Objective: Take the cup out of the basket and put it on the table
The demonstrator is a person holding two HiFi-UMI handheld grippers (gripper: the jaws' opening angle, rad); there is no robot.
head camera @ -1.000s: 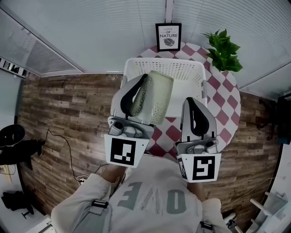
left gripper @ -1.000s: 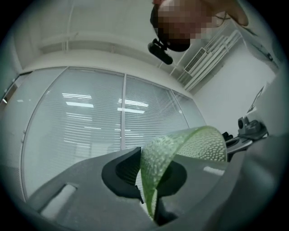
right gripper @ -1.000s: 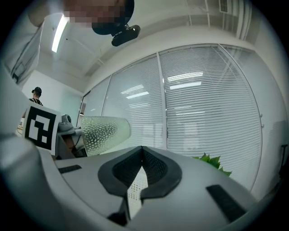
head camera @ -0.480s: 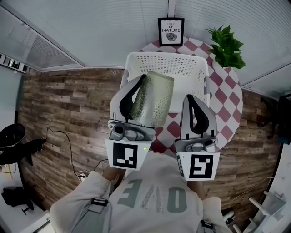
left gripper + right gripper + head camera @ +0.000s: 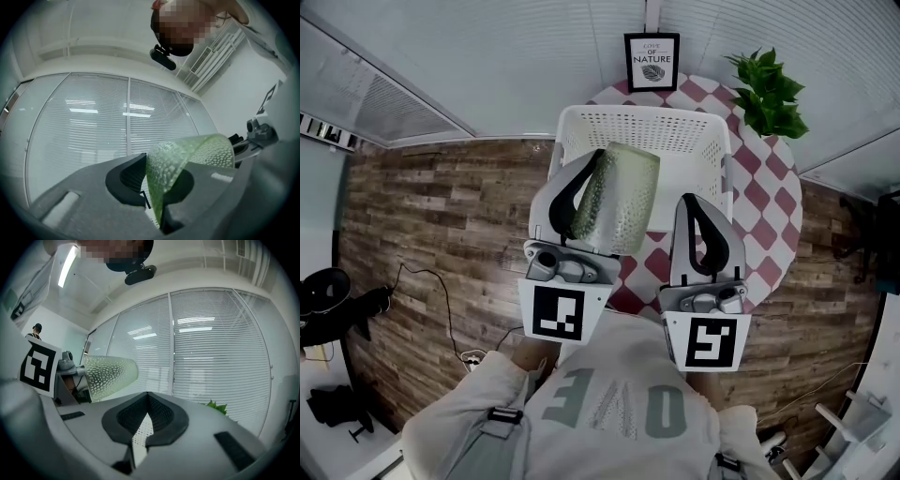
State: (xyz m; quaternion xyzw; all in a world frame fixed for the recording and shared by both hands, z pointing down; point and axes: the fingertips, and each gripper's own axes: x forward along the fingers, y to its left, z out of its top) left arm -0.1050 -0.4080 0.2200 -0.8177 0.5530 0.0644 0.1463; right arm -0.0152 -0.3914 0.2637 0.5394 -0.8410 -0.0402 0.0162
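A pale green dimpled cup (image 5: 619, 202) hangs tilted in the air over the near left part of the white perforated basket (image 5: 642, 114). My left gripper (image 5: 598, 164) is shut on the cup's wall. In the left gripper view the cup's wall (image 5: 187, 157) runs between the dark fingers, and the left gripper (image 5: 149, 164) points up toward the window blinds. My right gripper (image 5: 689, 204) is shut and empty, just right of the cup, over the basket's near right corner. The right gripper view shows its jaws (image 5: 148, 397) pressed together, with the cup (image 5: 110, 376) off to the left.
The basket stands on a round red-and-white checkered table (image 5: 769, 197). A framed picture (image 5: 652, 62) and a potted plant (image 5: 766, 94) stand at the table's far side. Wooden floor with cables (image 5: 431, 281) lies to the left. A person (image 5: 35, 330) stands far off.
The left gripper keeps the cup lifted in nearly the same place over the basket. The head view has shifted slightly. The right gripper stays shut beside it.
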